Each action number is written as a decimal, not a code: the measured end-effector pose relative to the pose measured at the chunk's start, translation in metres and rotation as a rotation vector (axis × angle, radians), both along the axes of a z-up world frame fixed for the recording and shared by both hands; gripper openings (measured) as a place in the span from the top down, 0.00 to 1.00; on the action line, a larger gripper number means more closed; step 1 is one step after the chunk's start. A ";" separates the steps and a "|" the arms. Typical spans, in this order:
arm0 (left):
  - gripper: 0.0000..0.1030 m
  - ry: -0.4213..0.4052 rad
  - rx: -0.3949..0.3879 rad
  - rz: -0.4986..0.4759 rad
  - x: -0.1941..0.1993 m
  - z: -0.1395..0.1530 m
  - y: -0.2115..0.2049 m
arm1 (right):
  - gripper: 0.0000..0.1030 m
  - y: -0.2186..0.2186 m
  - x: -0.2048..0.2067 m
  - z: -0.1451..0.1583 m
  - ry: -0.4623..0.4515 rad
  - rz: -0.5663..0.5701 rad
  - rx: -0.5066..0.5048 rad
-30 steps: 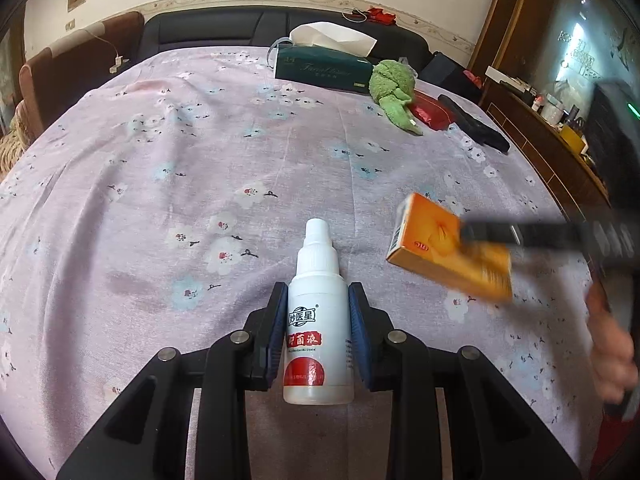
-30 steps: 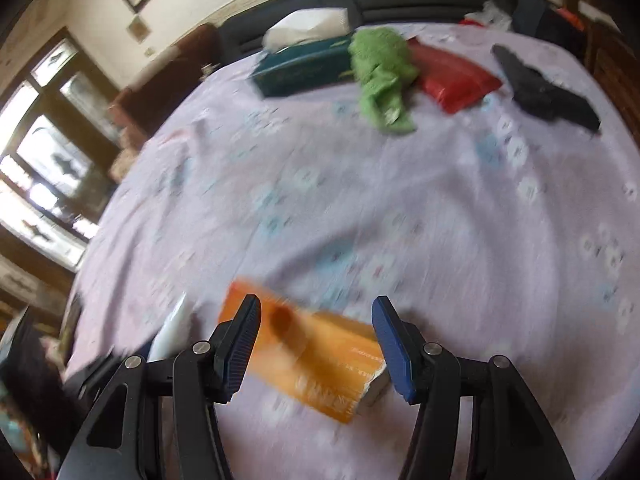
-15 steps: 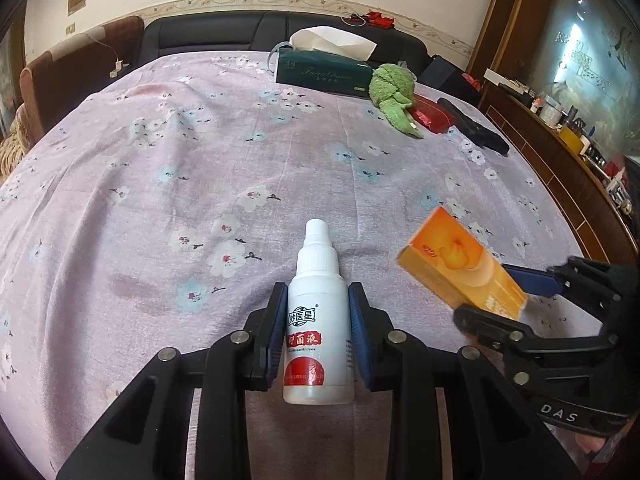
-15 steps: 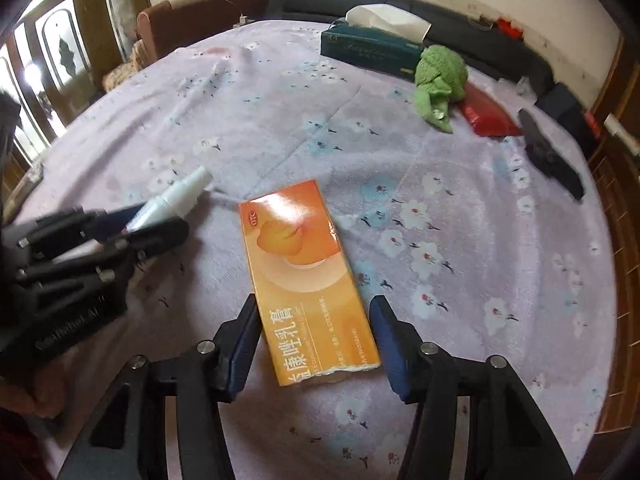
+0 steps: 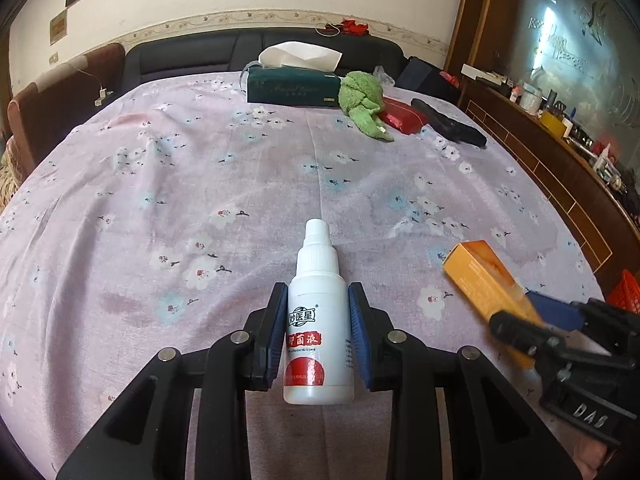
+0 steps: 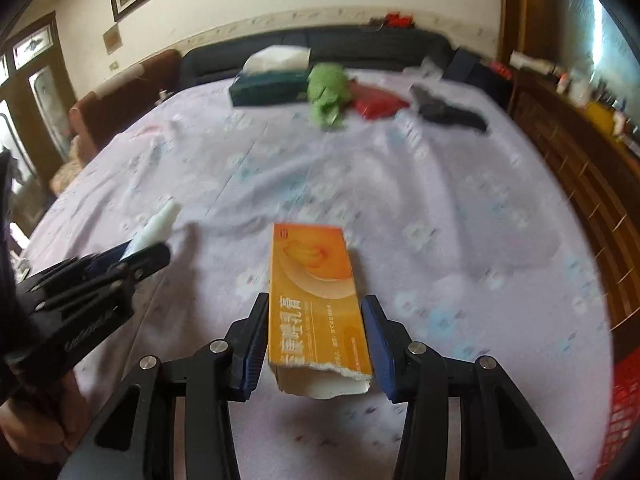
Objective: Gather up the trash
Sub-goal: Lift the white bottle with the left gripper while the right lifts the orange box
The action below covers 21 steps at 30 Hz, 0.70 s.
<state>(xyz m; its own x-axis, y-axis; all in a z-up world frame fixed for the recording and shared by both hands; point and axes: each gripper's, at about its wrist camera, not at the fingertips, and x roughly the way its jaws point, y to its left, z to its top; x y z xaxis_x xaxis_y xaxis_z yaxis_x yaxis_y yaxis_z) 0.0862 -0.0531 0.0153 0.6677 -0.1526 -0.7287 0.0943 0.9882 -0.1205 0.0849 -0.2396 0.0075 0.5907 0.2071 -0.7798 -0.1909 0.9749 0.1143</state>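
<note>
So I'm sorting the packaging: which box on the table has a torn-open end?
The orange box between the right gripper's fingers; its near end is ragged. The dark green tissue box is intact.

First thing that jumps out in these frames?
The white bottle clamped in the left gripper, dead centre of the left wrist view. Next, the torn-ended orange box between the fingers of the right gripper, whose jaws have just been closing, over the floral tablecloth. A green cloth sits at the far edge.
</note>
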 end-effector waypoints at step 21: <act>0.73 -0.012 0.107 -0.016 -0.004 0.000 -0.017 | 0.52 -0.001 -0.005 0.000 -0.133 -0.030 -0.008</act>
